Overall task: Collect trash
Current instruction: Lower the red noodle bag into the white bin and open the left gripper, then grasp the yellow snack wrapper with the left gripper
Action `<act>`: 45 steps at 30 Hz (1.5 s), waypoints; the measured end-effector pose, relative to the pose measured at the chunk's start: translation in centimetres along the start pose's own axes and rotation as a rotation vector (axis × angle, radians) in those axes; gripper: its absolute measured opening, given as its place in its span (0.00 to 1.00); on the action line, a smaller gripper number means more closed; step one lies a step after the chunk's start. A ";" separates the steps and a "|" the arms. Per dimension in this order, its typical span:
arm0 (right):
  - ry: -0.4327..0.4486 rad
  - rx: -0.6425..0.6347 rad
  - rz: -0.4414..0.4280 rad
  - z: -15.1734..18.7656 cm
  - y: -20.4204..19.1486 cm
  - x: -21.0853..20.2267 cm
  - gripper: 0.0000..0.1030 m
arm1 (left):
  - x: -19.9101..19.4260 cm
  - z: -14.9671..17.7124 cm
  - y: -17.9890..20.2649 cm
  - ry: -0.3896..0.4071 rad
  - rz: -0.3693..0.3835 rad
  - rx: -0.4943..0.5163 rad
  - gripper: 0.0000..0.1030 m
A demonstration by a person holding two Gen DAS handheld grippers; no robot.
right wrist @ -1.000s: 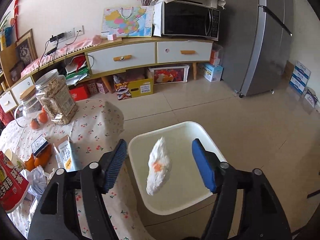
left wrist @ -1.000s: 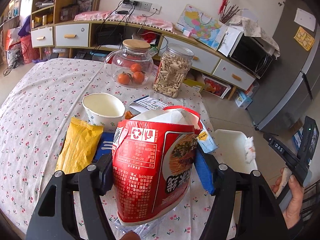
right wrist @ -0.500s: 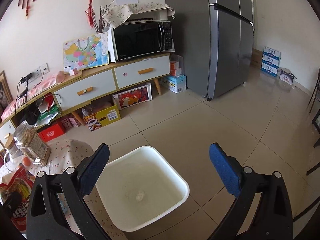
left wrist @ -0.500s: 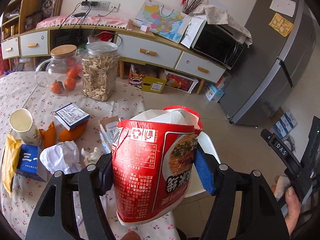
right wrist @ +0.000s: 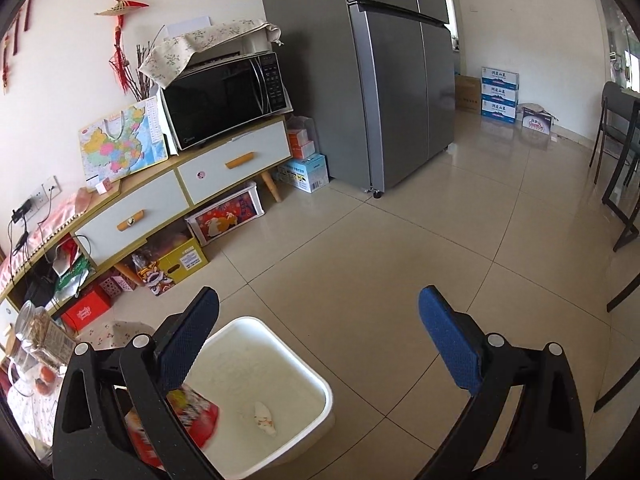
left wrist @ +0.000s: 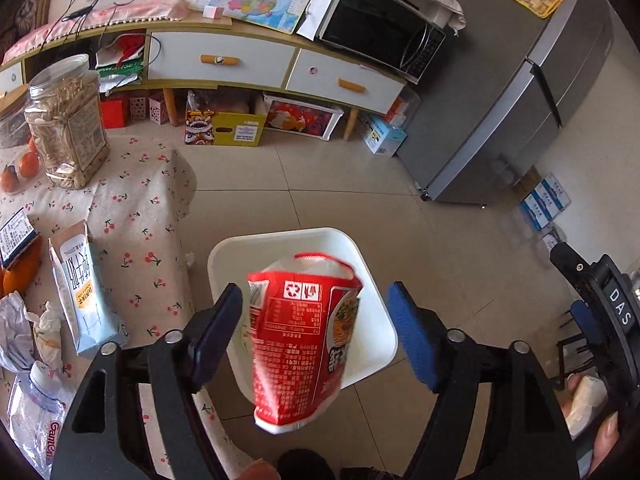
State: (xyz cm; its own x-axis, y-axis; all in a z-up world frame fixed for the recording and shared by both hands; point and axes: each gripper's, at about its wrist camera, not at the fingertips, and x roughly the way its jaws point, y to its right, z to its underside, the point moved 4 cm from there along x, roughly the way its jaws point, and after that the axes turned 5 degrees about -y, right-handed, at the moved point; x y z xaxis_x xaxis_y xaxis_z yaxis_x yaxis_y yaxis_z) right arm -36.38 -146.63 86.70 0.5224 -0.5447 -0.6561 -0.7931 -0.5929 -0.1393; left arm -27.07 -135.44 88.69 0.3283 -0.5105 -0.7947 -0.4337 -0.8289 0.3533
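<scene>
The left gripper (left wrist: 314, 338) has just been opening: its blue pads stand clear of the red noodle cup (left wrist: 302, 350) on both sides, so the cup hangs free between them, blurred, long axis roughly upright, mouth pointing away toward the white bin (left wrist: 376, 320) right beyond it. The bin sits on the floor beside the table's (left wrist: 136, 216) near corner. The right gripper (right wrist: 318, 342) is spread wide and empty above the bin's far rim; a crumpled tissue (right wrist: 265, 418) lies inside.

Left tool (left wrist: 316, 332) jaws just opened, red noodle cup (left wrist: 300, 344) loose between them, above white bin (left wrist: 372, 320)
</scene>
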 end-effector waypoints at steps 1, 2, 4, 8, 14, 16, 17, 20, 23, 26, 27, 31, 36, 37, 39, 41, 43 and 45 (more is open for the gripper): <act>-0.002 -0.001 0.005 0.0 0.1 0.1 0.93 | 0.1 -0.1 -0.9 -0.006 0.006 -0.002 0.80; -0.005 -0.003 0.009 0.1 0.2 0.2 0.93 | 0.2 -0.1 -1.3 -0.008 0.010 0.000 0.80; -0.011 -0.005 0.007 0.2 0.2 0.3 0.93 | 0.0 -0.1 -3.0 -0.004 -0.003 0.012 0.80; -0.004 -0.027 -0.003 0.6 -0.8 -0.1 0.93 | -0.4 0.2 -6.9 0.027 -0.091 0.046 0.81; 0.002 -0.124 -0.033 2.4 -4.0 -1.1 0.93 | -2.1 0.9 -11.8 0.101 -0.251 0.077 0.85; 0.004 -0.160 -0.048 3.2 -5.2 -1.5 0.93 | -2.7 1.1 -13.1 0.117 -0.287 0.073 0.86; 0.008 -0.180 -0.054 3.6 -5.9 -1.8 0.93 | -2.9 1.3 -13.9 0.123 -0.300 0.066 0.86; 0.021 -0.231 -0.067 4.8 -7.7 -2.5 0.93 | -3.9 1.6 -16.1 0.140 -0.341 0.041 0.86; 0.005 -0.257 -0.109 6.0 -9.4 -3.1 0.93 | -4.8 2.2 -18.1 0.133 -0.377 0.016 0.86; -0.009 -0.294 -0.146 7.2 -11.1 -3.7 0.93 | -5.9 2.7 -19.8 0.132 -0.408 -0.009 0.86; -0.008 -0.309 -0.152 7.6 -11.7 -3.9 0.93 | -6.3 3.0 -20.5 0.132 -0.419 -0.016 0.86; -0.015 -0.375 -0.188 9.6 -14.4 -4.8 0.93 | -7.9 4.4 -23.1 0.139 -0.448 -0.047 0.86; -0.008 -0.440 -0.238 11.4 -17.4 -6.2 0.93 | -9.3 5.9 -26.0 0.137 -0.474 -0.089 0.86; -0.003 -0.451 -0.245 11.7 -17.9 -6.5 0.93 | -9.6 6.2 -26.5 0.137 -0.478 -0.099 0.86; 0.000 -0.478 -0.258 12.4 -19.1 -7.0 0.93 | -10.0 6.7 -27.8 0.138 -0.485 -0.118 0.86; -0.005 -0.499 -0.271 13.2 -20.2 -7.2 0.93 | -10.3 7.2 -28.9 0.136 -0.492 -0.137 0.86; -0.017 -0.515 -0.286 13.9 -21.2 -7.4 0.93 | -10.6 7.7 -30.1 0.127 -0.495 -0.155 0.86; -0.024 -0.534 -0.299 14.7 -22.2 -7.7 0.93 | -11.0 8.1 -31.0 0.118 -0.503 -0.170 0.86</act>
State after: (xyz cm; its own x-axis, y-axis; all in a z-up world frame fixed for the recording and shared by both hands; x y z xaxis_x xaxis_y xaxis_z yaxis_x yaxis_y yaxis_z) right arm -27.35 -120.55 83.96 0.6860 -0.2989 -0.6634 -0.3434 -0.9368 0.0670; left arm -24.09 -102.30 82.49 0.5565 -0.0556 -0.8290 -0.0599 -0.9978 0.0267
